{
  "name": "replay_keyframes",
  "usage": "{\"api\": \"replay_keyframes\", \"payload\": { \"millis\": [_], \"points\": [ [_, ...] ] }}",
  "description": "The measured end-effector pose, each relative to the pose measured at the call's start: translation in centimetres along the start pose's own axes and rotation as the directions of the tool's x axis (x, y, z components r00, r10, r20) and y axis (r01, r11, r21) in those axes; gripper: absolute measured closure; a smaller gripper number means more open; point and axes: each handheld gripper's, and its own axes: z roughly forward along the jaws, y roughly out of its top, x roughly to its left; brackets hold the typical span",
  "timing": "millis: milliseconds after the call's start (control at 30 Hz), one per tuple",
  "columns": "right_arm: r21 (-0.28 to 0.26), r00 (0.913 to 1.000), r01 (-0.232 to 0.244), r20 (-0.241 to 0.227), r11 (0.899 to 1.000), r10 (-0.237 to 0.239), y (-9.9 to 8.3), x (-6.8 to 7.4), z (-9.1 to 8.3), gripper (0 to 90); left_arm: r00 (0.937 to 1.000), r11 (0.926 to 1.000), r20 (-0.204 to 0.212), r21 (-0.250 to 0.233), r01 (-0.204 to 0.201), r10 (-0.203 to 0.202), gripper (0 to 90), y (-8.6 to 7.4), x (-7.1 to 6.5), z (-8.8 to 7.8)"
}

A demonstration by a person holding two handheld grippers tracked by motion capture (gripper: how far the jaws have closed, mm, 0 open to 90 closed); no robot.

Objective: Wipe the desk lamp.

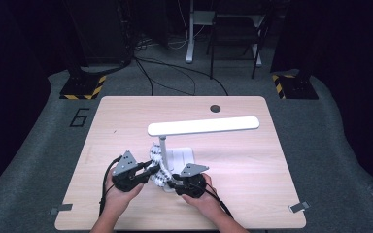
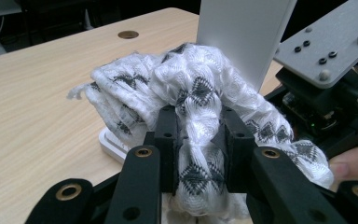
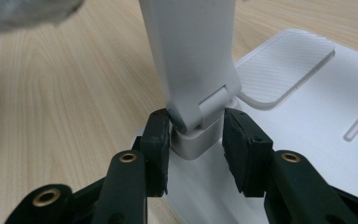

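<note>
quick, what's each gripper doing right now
left gripper: closed on the patterned white cloth
right gripper: clamped around the hinge at the foot of the white desk lamp

Two forearms enter from the bottom edge, each hand holding a black two-jaw gripper. The left gripper [image 1: 151, 171] has its jaws clamped tight. The right gripper [image 1: 171, 183] jaws pinch inward, nearly meeting it.

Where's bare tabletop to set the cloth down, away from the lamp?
Bare wood lies left of the lamp out to the table edge, and right of its base. It is crowded at the front, where the left gripper, cloth and right gripper meet.
</note>
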Motion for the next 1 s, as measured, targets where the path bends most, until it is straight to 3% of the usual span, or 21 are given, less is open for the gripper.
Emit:
{"api": "replay_keyframes", "payload": {
  "millis": [167, 433, 767, 800, 1000],
  "points": [
    [-0.001, 1.0000, 0.003, -0.005, 1.000, -0.003, 0.0, 0.0, 0.0, 61.7, 0.9999, 0.9999, -0.003, -0.009, 0.014, -0.014, 72.2, -0.8, 0.1, 0.4],
    [-0.008, 0.9999, 0.013, 0.006, 1.000, -0.013, -0.1, 0.1, 0.0, 61.7, 0.9997, 0.9993, 0.006, 0.029, 0.022, -0.022, 72.2, -1.9, 0.3, 1.2],
    [0.000, 0.9996, 0.029, 0.000, 1.000, -0.029, 0.0, 0.2, 0.0, 58.1, 0.9996, 0.9989, -0.007, 0.040, 0.026, -0.026, 72.0, -2.4, 0.3, 1.5],
    [0.005, 0.9985, 0.054, 0.003, 0.999, -0.054, 0.0, 0.3, 0.0, 56.7, 0.9995, 0.9987, -0.005, 0.040, 0.031, -0.030, 72.0, -2.5, 0.4, 1.5],
    [0.030, 0.9969, 0.078, -0.014, 0.996, -0.078, 0.1, 0.0, -0.5, 62.8, 0.9994, 0.9984, -0.006, 0.045, 0.034, -0.034, 71.8, -2.6, 0.6, 1.3]
  ]
}}
